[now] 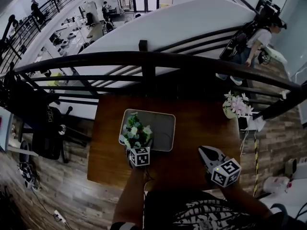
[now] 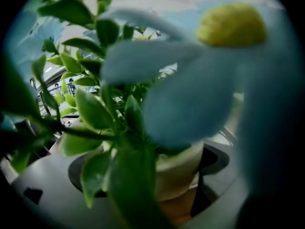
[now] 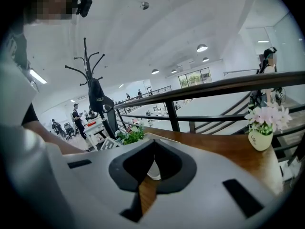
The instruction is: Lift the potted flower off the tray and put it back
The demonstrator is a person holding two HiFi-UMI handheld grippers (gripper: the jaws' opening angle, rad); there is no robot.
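left gripper [image 1: 136,148] is at the near-left corner of the tray [image 1: 164,128], jaws set wide and closed on the potted flower [image 1: 135,132]. The left gripper view shows the cream pot [image 2: 178,168] between the jaws with the right pad against its wall. Leaves hide the left pad's contact. Blurred pale-blue petals and a yellow flower centre [image 2: 231,25] fill most of that view, and the tray can't be picked out in it. The head view puts the plant over that same tray corner. Can't tell whether the pot base rests on the tray or is clear of it.

right gripper [image 1: 202,151] is right of the tray and apart from it, over the near part of the table [image 1: 201,121]. Its own view shows the jaws together with nothing between them. That view also gives a low side look that the head view lacks: the plant and the left marker cube [image 3: 107,144] seen across the wood.

Writing: both cubes carry black-and-white square codes only. The pink-flower pot [image 3: 261,128], far right of the tray at the table's far corner, has dark script that looks like "Life" but is too small to be sure. Print on the dark bag [image 1: 45,116], left of the tray, is unreadable.

Room: the right part of the tray is bare, and there is bare wood from the tray's right rim to the pink-flower pot. The tray's left rim sits near the table's left edge. The railing [image 1: 148,61] runs just past the table's far edge, and a person [image 1: 254,40] stands beyond it.
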